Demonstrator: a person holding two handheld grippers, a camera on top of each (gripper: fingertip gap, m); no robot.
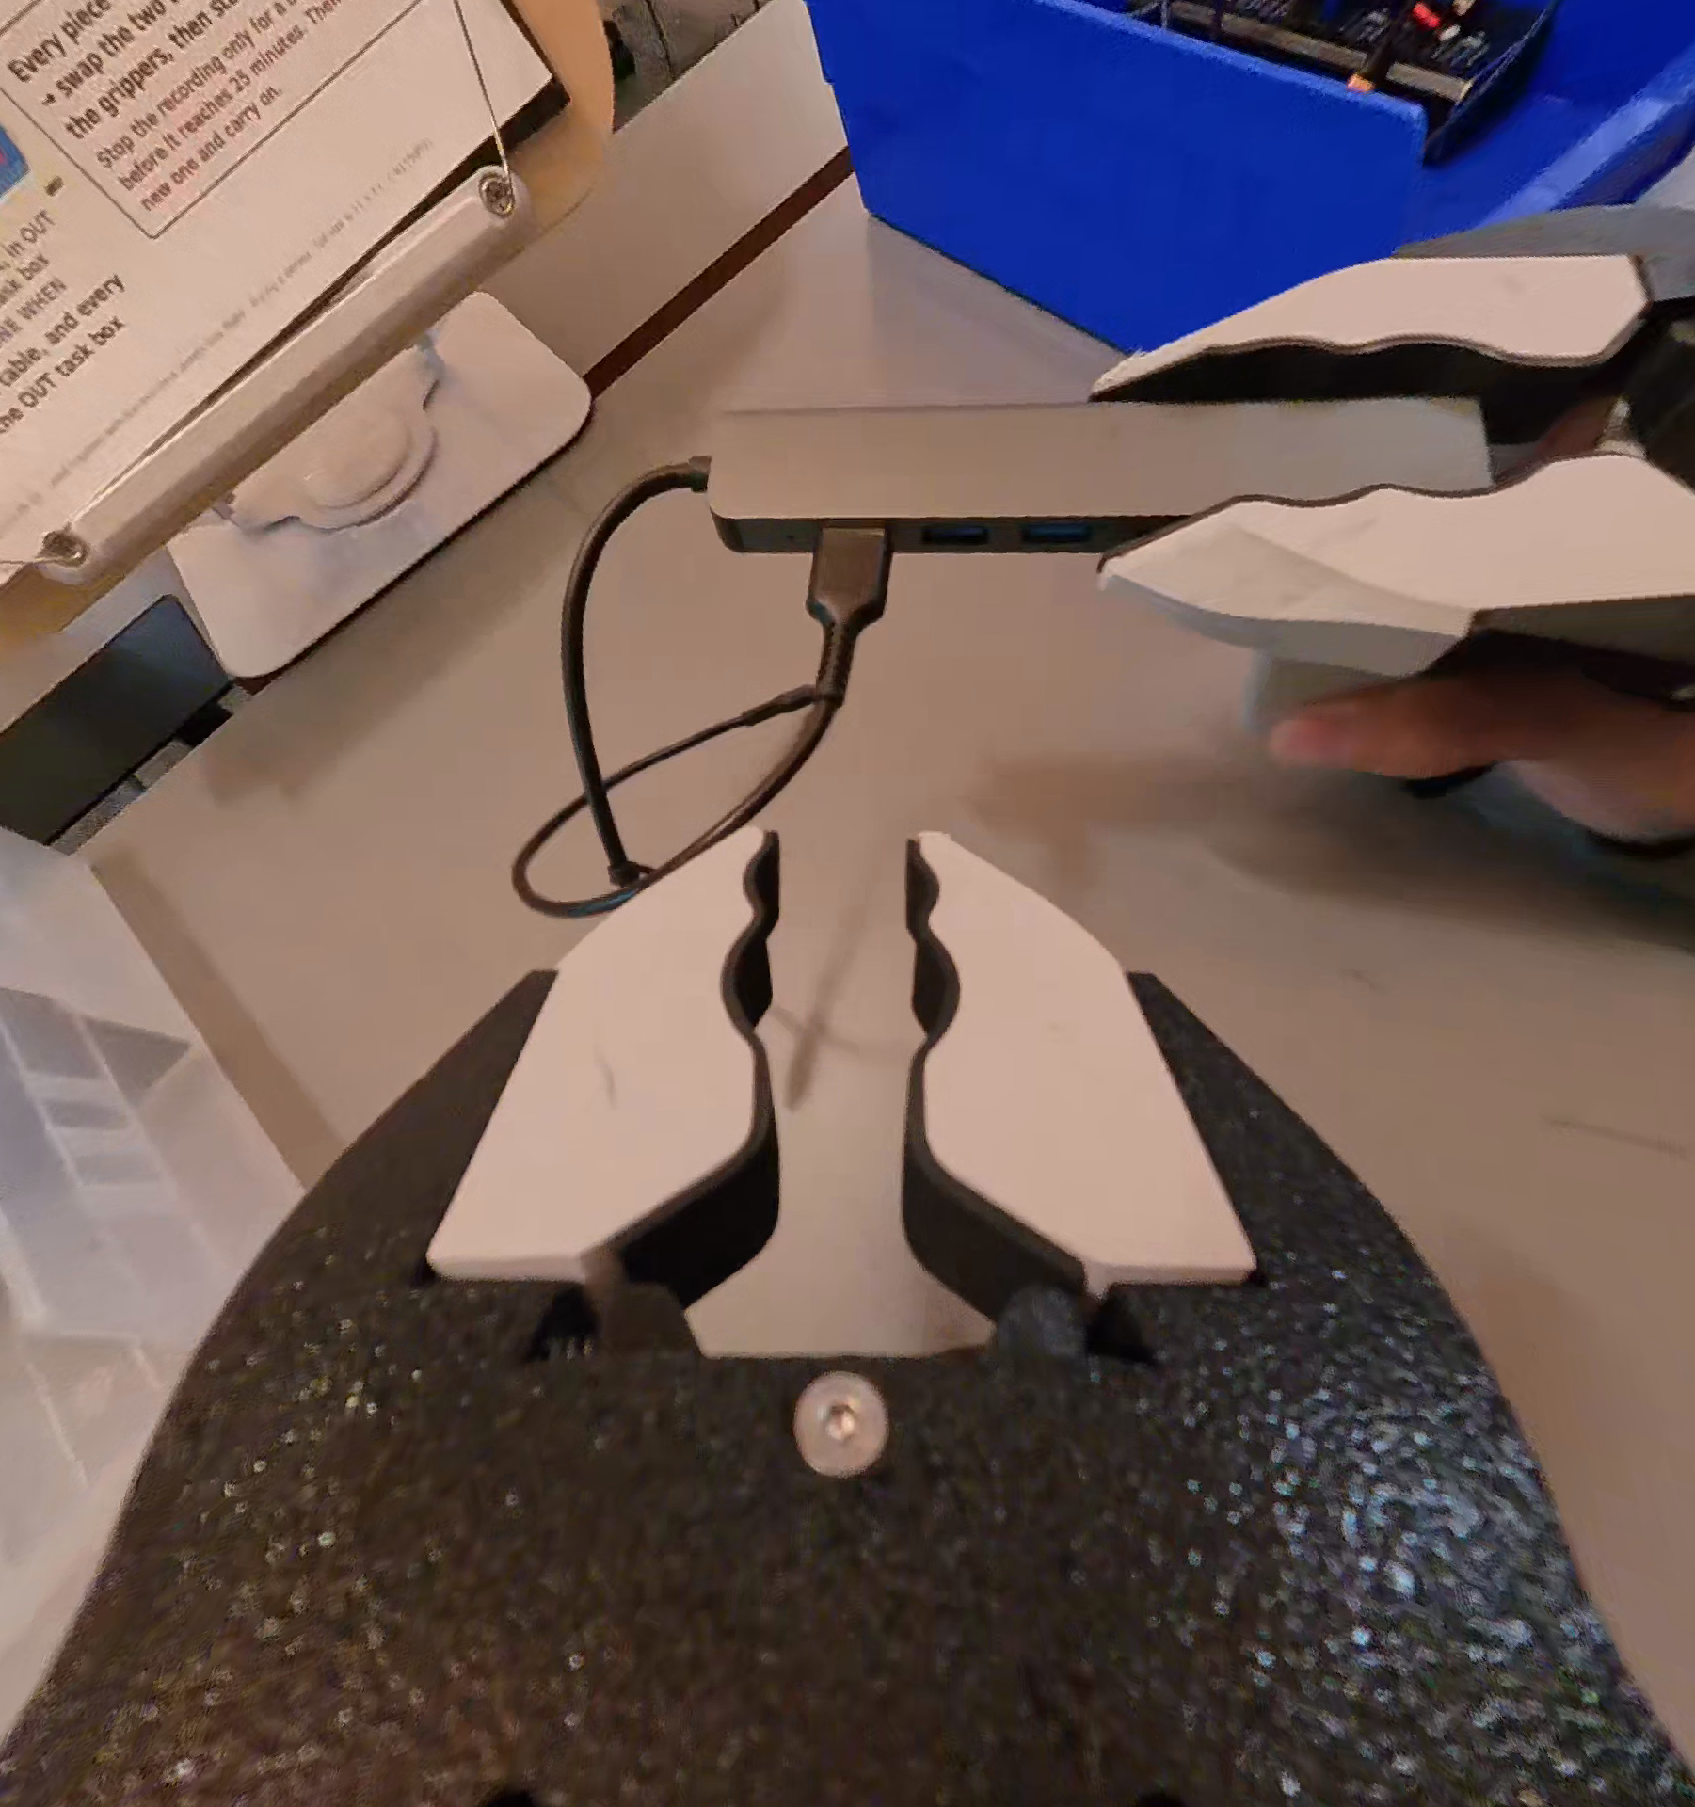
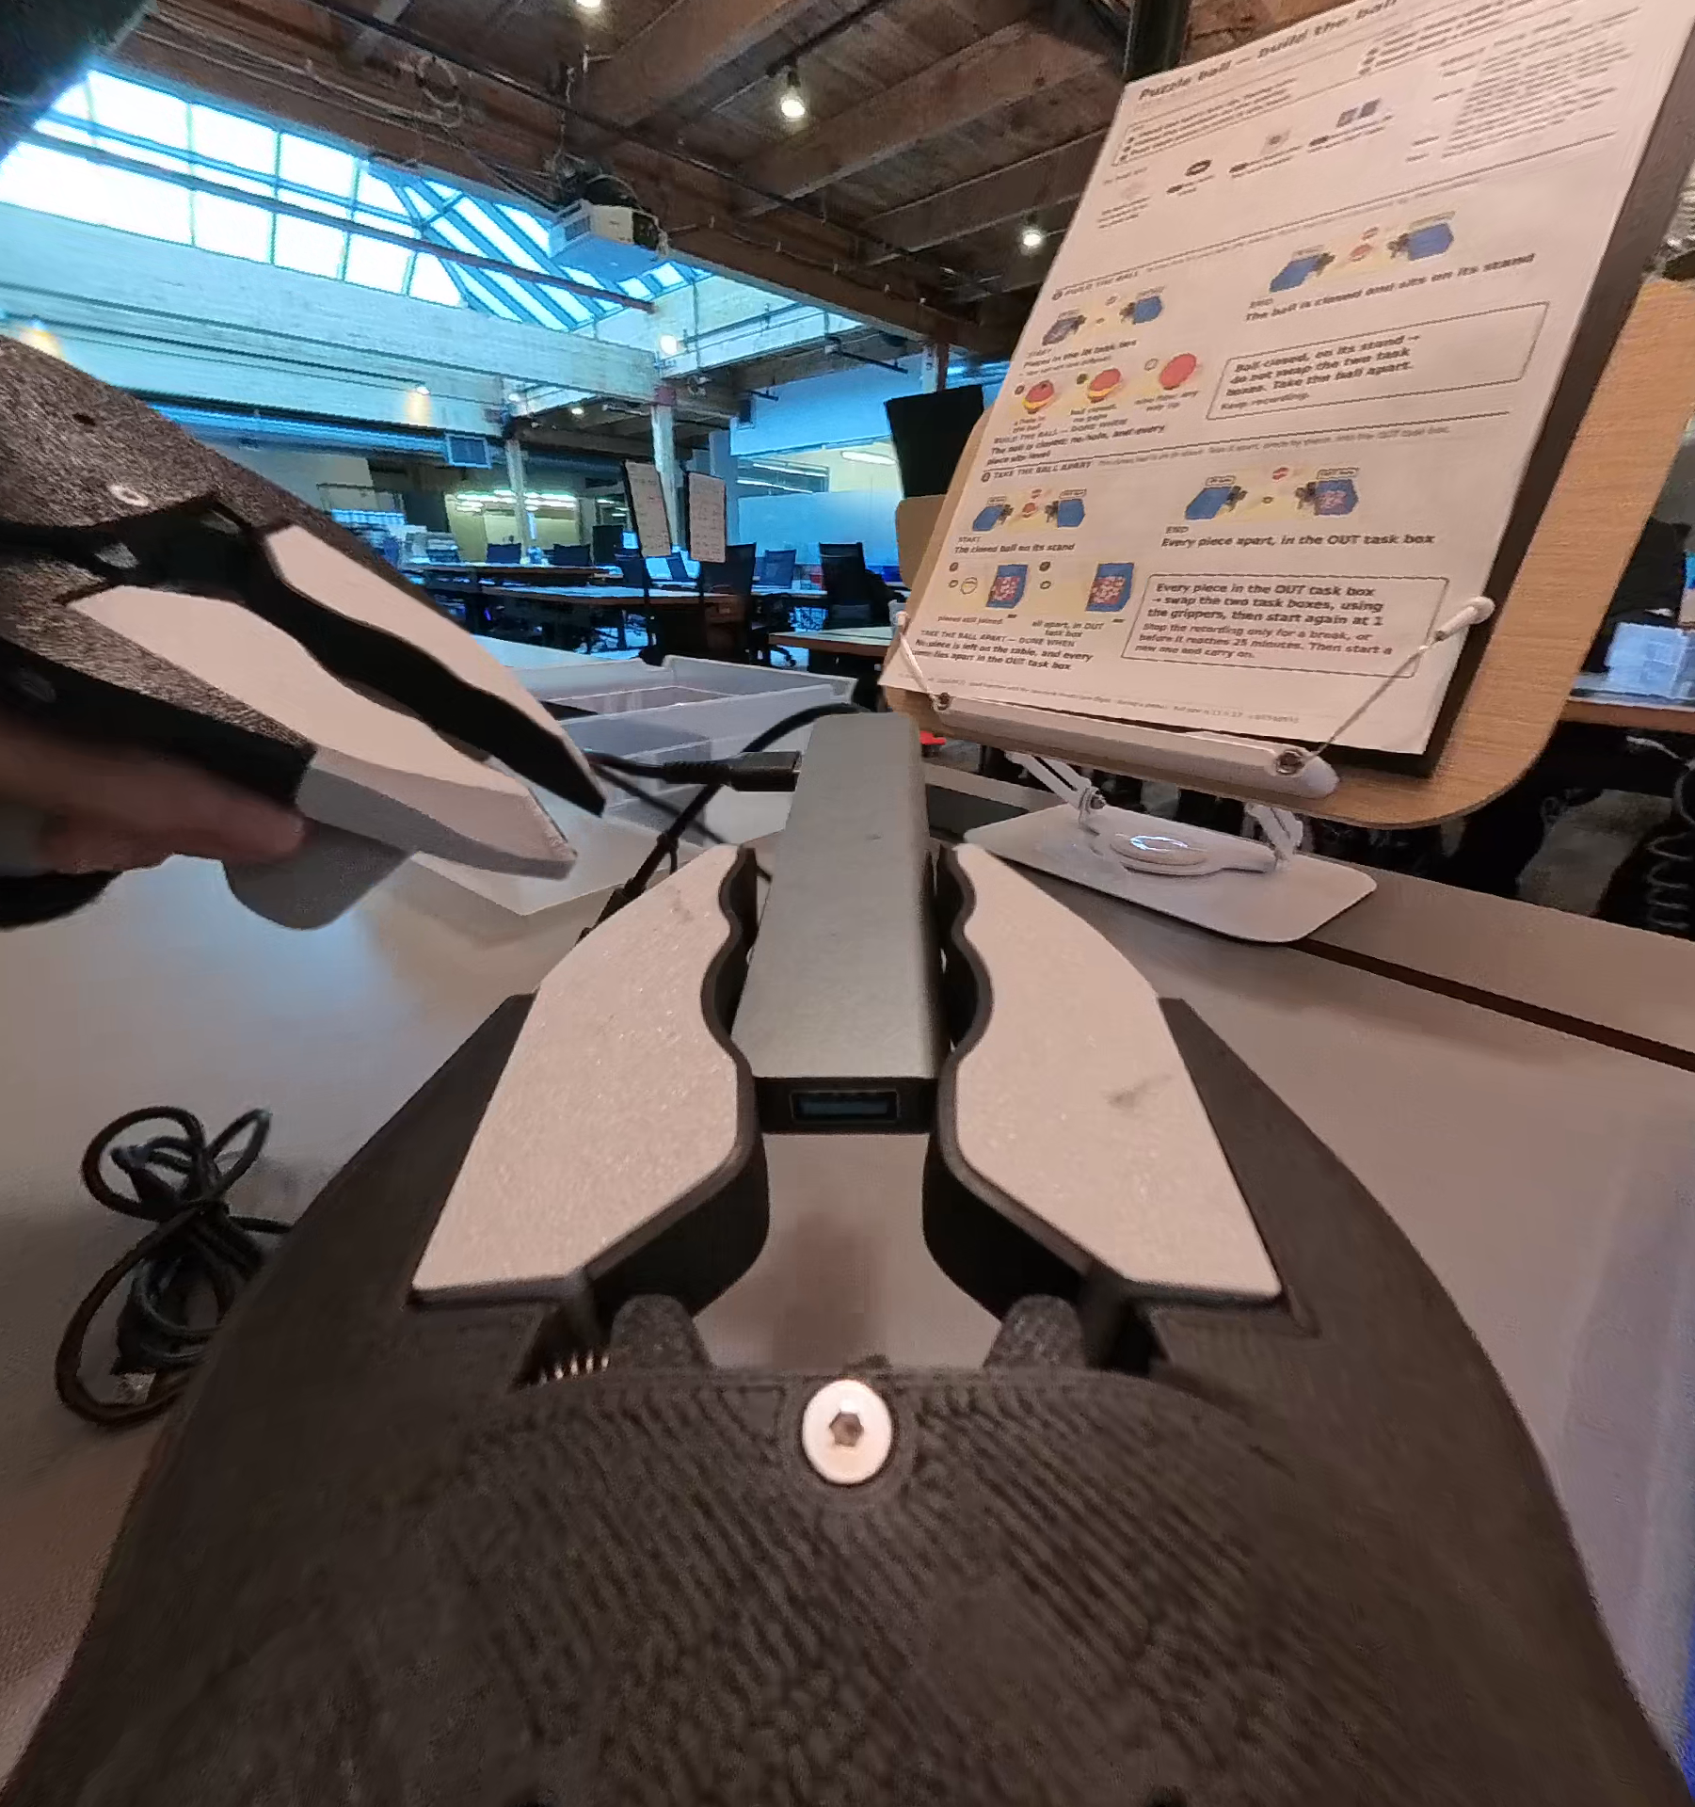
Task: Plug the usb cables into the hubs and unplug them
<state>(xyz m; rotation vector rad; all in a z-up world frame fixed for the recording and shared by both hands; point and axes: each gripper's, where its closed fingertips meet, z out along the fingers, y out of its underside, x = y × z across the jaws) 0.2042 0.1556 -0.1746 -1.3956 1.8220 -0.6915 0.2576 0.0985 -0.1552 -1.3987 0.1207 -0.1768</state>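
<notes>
A grey USB hub [image 1: 970,460] is held off the table, clamped across its width by my right gripper [image 1: 1102,479], which comes in from the right. In the right wrist view the hub [image 2: 843,939] lies lengthwise between the shut fingers of my right gripper [image 2: 848,860]. A black USB plug [image 1: 848,572] sits in one side port, and its cable [image 1: 628,782] loops down to the table. My left gripper [image 1: 843,851] is open and empty, just below the plug. It also shows in the right wrist view [image 2: 584,831], left of the plug [image 2: 760,768].
A paper sheet on a document stand [image 1: 237,244] stands at the back left, also visible in the right wrist view [image 2: 1264,440]. A blue bin [image 1: 1117,147] is behind the hub. A clear plastic tray [image 1: 41,1124] is at the left. A coiled black cable [image 2: 159,1261] lies on the grey table [image 1: 1215,1076].
</notes>
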